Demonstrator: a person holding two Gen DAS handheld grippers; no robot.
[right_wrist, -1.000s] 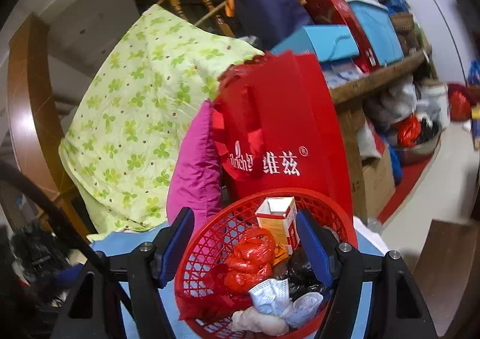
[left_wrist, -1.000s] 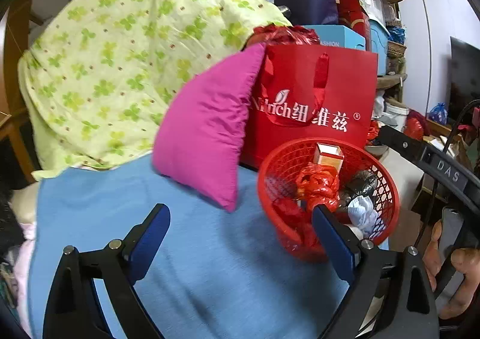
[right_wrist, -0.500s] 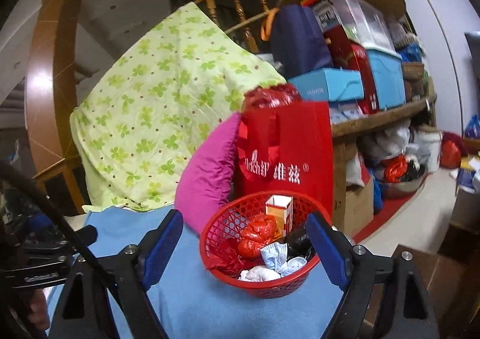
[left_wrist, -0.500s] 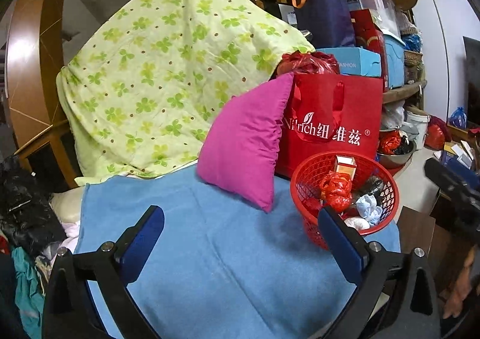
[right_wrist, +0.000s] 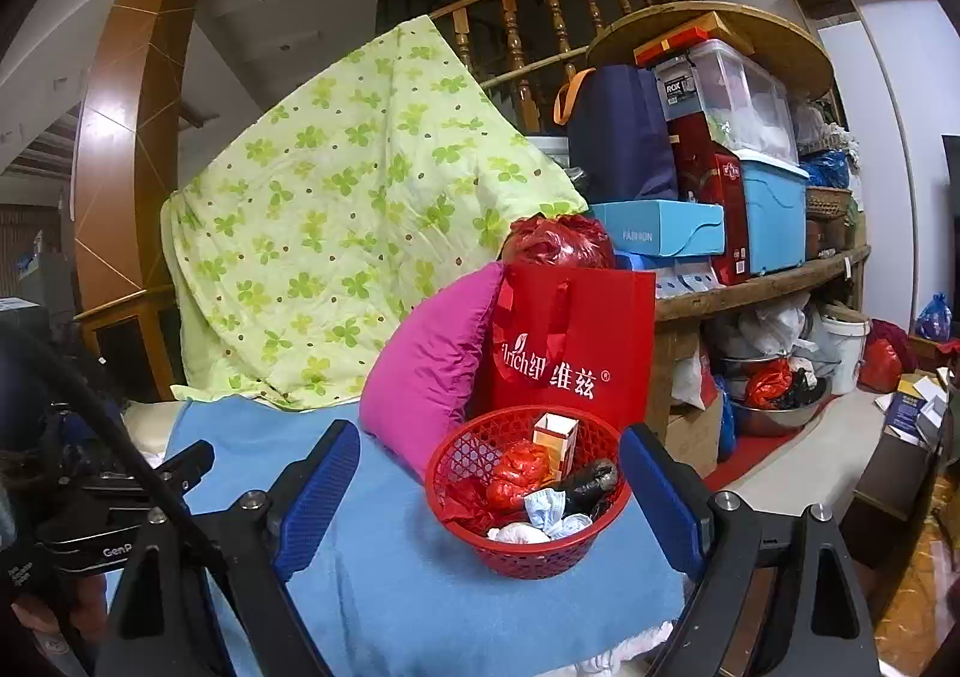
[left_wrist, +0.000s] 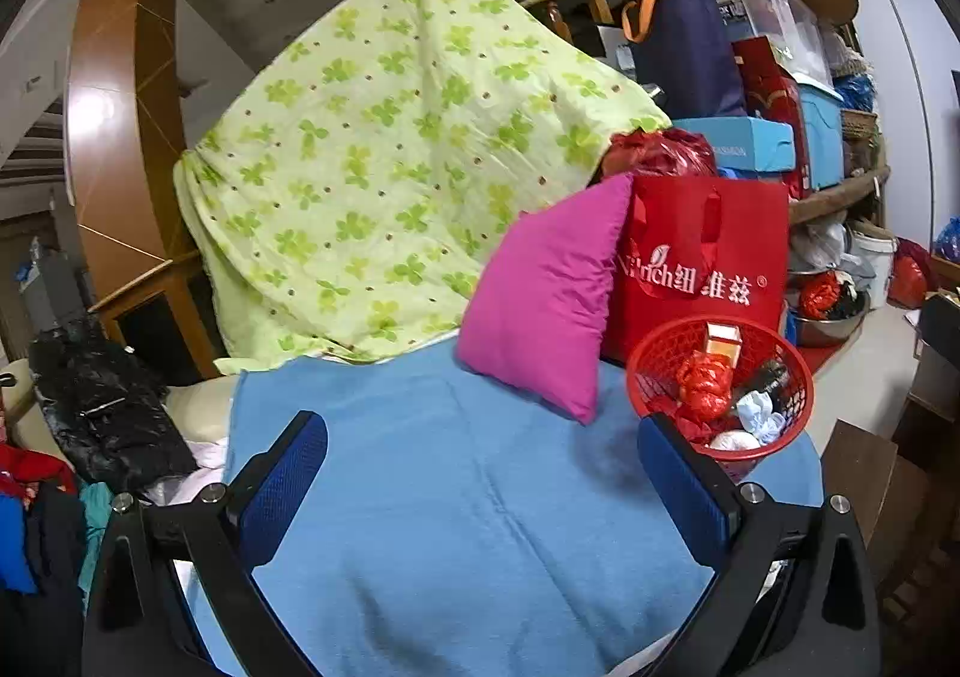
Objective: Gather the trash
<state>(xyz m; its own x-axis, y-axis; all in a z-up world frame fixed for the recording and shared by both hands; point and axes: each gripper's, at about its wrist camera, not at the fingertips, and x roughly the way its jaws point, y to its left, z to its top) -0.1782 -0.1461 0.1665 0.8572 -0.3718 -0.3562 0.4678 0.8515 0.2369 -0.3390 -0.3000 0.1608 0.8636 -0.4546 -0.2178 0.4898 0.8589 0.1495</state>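
Observation:
A red mesh basket (right_wrist: 462, 452) stands on the blue blanket (right_wrist: 384, 587), filled with trash: a crumpled red bag (right_wrist: 516, 473), a small orange-white box (right_wrist: 555, 434), a black wrapper (right_wrist: 591, 482), a face mask (right_wrist: 549, 509) and white tissue. It shows at the right in the left wrist view (left_wrist: 657, 359). My right gripper (right_wrist: 489, 491) is open and empty, drawn back with the basket seen between its fingers. My left gripper (left_wrist: 480, 479) is open and empty over the blanket (left_wrist: 468, 527), left of the basket.
A magenta pillow (left_wrist: 540, 305) and a red gift bag (left_wrist: 702, 263) stand behind the basket. A green flowered quilt (left_wrist: 390, 185) hangs over the railing. Black clothing (left_wrist: 108, 413) lies left. Shelves of boxes (right_wrist: 744, 185) and floor clutter (right_wrist: 780, 383) are right.
Both grippers have pulled back and away from the basket, which now looks smaller and farther. Both stay open and empty. The basket has not moved.

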